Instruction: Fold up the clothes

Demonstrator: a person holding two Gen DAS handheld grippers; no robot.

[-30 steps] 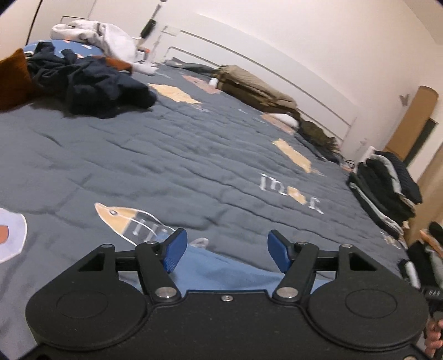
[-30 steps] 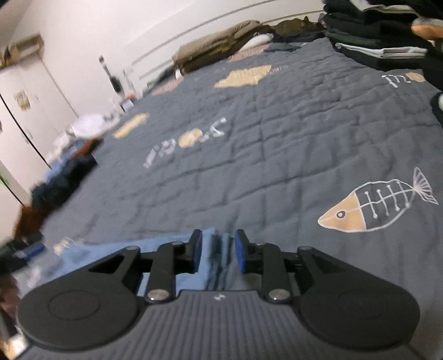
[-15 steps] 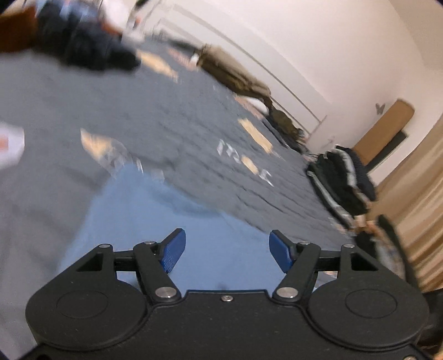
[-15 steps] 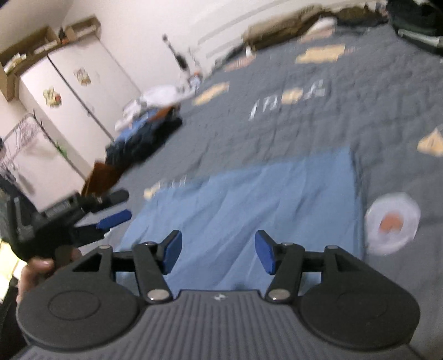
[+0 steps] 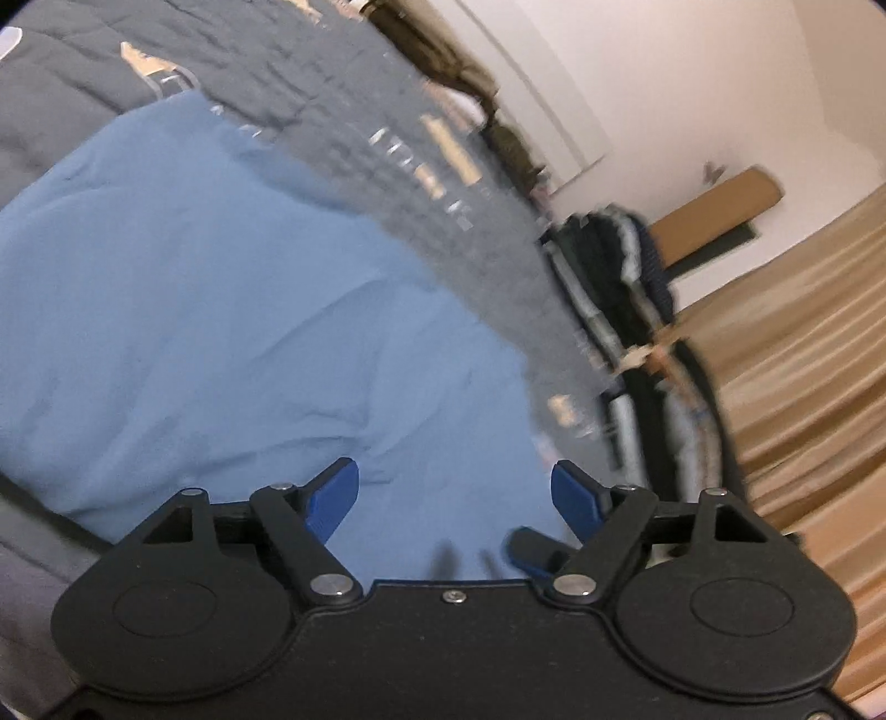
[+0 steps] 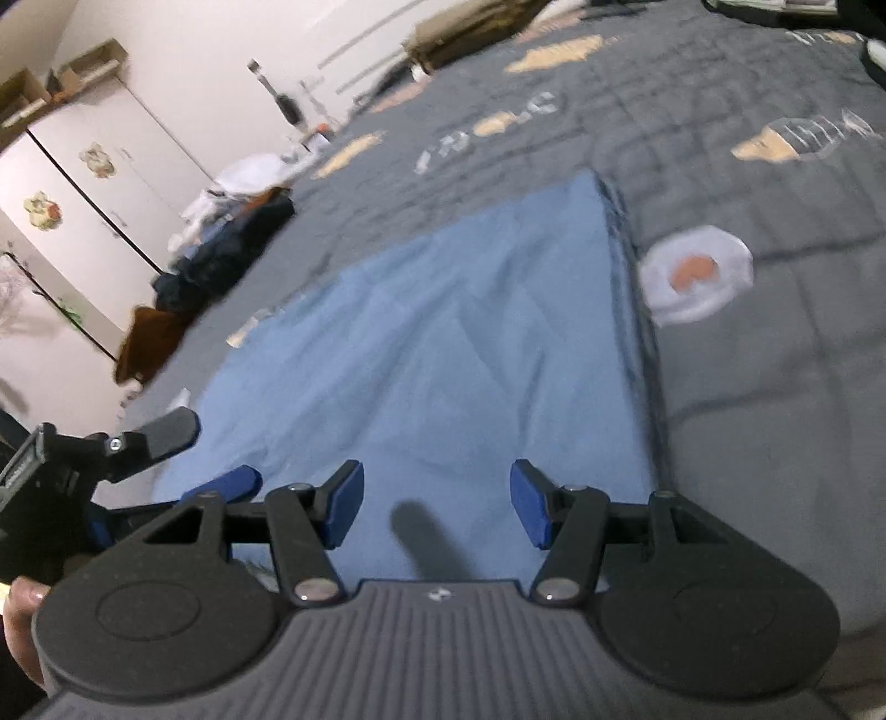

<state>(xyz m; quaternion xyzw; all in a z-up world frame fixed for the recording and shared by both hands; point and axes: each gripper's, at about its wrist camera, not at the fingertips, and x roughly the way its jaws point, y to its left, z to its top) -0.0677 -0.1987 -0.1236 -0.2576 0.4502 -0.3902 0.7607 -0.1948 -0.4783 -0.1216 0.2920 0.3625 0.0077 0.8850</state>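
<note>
A light blue garment lies flat and folded on the grey quilted bedspread; it also shows in the right wrist view. My left gripper is open and empty, just above the garment's near edge. My right gripper is open and empty above the same near edge. The left gripper also shows at the left of the right wrist view. A fingertip of the right gripper shows low in the left wrist view.
A stack of folded dark clothes stands at the bed's right side by tan curtains. A heap of dark unfolded clothes lies at the far left near white cupboards. Folded khaki bedding lies at the back.
The right gripper let go of the blue garment and opened. Both grippers drew back and tilted down, so the garment now fills both views, spread flat on the bed.
</note>
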